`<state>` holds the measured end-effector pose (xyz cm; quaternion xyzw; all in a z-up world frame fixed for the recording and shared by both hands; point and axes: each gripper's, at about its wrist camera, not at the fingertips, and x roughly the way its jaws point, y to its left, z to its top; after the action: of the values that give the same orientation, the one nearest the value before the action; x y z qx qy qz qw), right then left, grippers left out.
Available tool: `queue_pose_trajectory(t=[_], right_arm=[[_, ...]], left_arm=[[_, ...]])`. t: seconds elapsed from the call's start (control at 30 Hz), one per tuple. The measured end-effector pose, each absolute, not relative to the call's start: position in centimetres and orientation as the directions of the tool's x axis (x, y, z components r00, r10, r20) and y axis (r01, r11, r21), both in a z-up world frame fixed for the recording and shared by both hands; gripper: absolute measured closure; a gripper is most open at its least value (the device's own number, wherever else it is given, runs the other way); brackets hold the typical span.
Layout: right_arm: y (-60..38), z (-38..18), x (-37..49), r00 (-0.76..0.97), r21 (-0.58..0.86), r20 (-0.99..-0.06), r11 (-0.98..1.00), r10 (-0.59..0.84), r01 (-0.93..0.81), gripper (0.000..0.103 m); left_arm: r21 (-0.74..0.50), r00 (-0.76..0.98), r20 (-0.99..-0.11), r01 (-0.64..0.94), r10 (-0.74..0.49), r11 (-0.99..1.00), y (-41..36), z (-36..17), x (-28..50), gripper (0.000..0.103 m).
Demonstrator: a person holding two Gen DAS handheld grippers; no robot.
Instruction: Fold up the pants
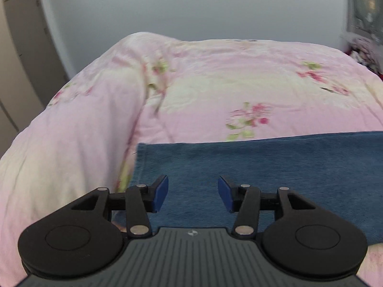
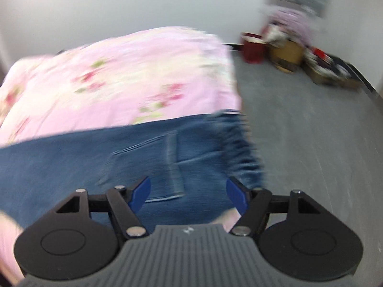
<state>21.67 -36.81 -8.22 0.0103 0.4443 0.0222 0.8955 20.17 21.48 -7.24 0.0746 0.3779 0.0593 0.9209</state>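
Observation:
Blue denim pants (image 1: 263, 167) lie flat across the near part of a bed with a pink floral quilt (image 1: 203, 83). In the left wrist view the hem end of the legs lies just ahead of my left gripper (image 1: 192, 193), which is open and empty above the cloth. In the right wrist view the waist end with a back pocket (image 2: 167, 162) lies under my right gripper (image 2: 189, 193), which is open and empty. The waistband (image 2: 239, 148) hangs at the bed's right edge. The right view is motion-blurred.
A grey wall is behind the bed. A door (image 1: 26, 47) stands at the left. Grey floor (image 2: 311, 143) lies right of the bed, with a red bin (image 2: 253, 47), boxes (image 2: 287, 55) and clutter against the far wall.

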Motion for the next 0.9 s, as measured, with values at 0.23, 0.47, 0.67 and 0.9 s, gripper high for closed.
queue_pose_trajectory(t=[0.23,0.47,0.67,0.9], right_arm=[[-26.1,-10.9,27.6,0.546,-0.041,-0.814,0.919,0.197,-0.392,0.053],[-18.8,-13.4,34.5,0.478,-0.116,-0.843,0.785,0.247,-0.609,0.062],[-17.0,-16.4,39.9,0.432,-0.152,-0.874,0.718,0.224,-0.679,0.082],[-17.8,-18.3,43.0,0.313,-0.065,-0.914,0.666,0.26,-0.743,0.071]], left_arm=[[0.174,0.703,-0.708,0.27,-0.071,0.947,13.1,-9.6,25.3,0.046],[0.203,0.654,-0.727,0.493,-0.207,0.846,6.2,-12.4,29.7,0.045],[0.28,0.59,-0.778,0.634,-0.217,0.721,2.8,-15.9,32.7,0.046],[0.162,0.475,-0.83,0.708,-0.293,0.688,2.7,-17.8,35.7,0.053]])
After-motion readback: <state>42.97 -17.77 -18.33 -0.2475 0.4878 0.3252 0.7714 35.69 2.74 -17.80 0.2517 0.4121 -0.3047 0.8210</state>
